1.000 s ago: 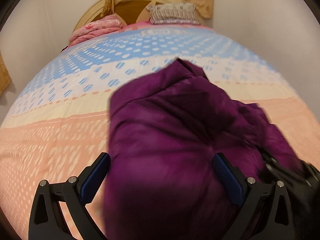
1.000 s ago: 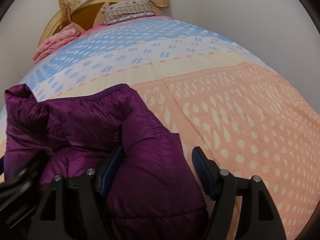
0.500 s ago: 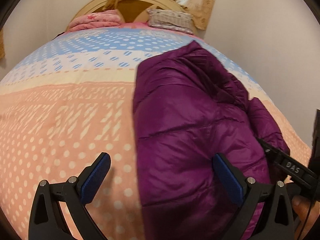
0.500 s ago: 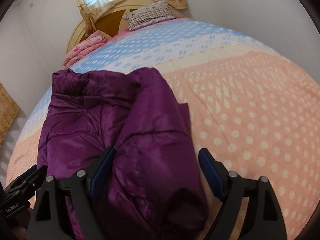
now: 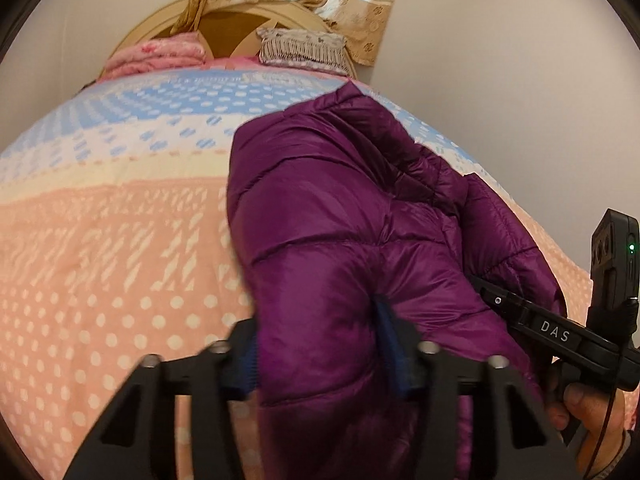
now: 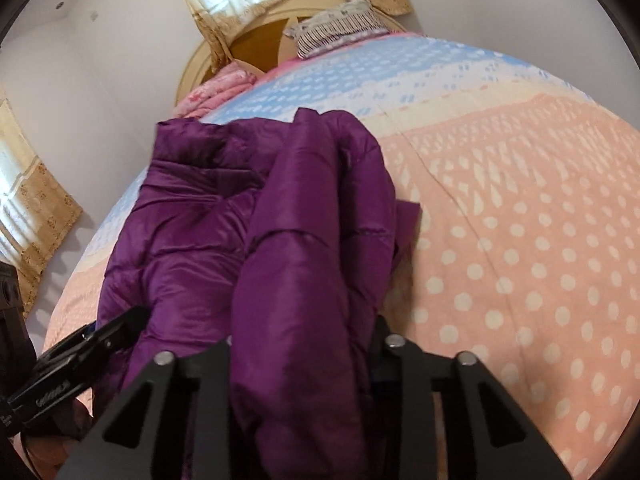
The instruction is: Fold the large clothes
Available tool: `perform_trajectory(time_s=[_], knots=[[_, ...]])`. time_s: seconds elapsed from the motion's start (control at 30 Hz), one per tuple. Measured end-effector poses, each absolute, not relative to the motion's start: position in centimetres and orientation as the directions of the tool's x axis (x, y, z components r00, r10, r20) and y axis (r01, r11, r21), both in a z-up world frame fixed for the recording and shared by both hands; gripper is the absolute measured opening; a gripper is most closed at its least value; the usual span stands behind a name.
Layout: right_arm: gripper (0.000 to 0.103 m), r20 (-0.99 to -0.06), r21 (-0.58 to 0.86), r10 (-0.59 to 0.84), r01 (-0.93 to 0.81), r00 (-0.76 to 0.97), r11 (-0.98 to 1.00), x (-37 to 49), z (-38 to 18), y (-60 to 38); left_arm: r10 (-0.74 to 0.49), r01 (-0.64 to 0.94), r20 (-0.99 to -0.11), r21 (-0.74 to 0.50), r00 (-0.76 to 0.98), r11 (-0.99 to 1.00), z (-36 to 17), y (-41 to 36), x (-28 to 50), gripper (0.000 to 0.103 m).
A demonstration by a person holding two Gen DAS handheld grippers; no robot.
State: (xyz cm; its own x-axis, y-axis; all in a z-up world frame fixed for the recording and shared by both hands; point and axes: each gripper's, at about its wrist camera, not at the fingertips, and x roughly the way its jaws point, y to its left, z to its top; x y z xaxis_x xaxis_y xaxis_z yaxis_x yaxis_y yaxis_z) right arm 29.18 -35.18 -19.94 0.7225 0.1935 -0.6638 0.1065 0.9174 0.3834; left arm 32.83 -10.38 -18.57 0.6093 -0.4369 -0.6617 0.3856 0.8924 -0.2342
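Note:
A purple quilted puffer jacket (image 5: 340, 216) lies lengthwise on the bed, its collar end toward the headboard. My left gripper (image 5: 320, 348) is shut on the jacket's near hem. In the right wrist view the same jacket (image 6: 224, 216) is bunched, with one side folded over the other. My right gripper (image 6: 302, 344) is shut on the near end of the upper fold. The right gripper also shows at the right edge of the left wrist view (image 5: 560, 336), and the left one at the lower left of the right wrist view (image 6: 68, 368).
The bed (image 5: 100, 260) has a peach, cream and blue dotted cover. A pink folded blanket (image 5: 156, 56) and a striped pillow (image 5: 300, 46) lie at the headboard. A wall runs close along the bed's right side. Curtains (image 6: 36, 208) hang to the left.
Both grippers were open around the jacket's near end and have now closed on it. The cameras have dropped lower and closer to the fabric.

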Motion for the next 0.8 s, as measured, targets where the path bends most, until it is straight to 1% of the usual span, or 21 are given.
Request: perform_trajectory(time_s=[0.1, 0.2, 0.43, 0.8], knots=[[0.027, -0.65, 0.387, 0.195, 0.098, 0.735, 0.917, 28.6, -19.1, -34.8, -0.429, 0.396, -0.65, -0.208, 0.627, 0.895, -17.3, -10.0, 32.1, 0.037], [0.026, -0.632, 0.394, 0.214, 0.071, 0.745, 0.916, 27.9, -18.3, -34.2, -0.41, 0.391, -0.643, -0.181, 0.647, 0.902, -16.4, -9.6, 31.1, 0.035], [0.025, -0.595, 0.41, 0.259, 0.011, 0.761, 0.912, 27.3, -16.5, -31.8, -0.37, 0.375, -0.619, -0.129, 0.693, 0.918, -14.0, -7.5, 29.1, 0.035], [0.024, -0.555, 0.391, 0.328, -0.108, 0.765, 0.914, 28.4, -13.5, -26.8, -0.319, 0.309, -0.577, -0.118, 0.752, 0.944, -11.8, -2.5, 27.8, 0.034]])
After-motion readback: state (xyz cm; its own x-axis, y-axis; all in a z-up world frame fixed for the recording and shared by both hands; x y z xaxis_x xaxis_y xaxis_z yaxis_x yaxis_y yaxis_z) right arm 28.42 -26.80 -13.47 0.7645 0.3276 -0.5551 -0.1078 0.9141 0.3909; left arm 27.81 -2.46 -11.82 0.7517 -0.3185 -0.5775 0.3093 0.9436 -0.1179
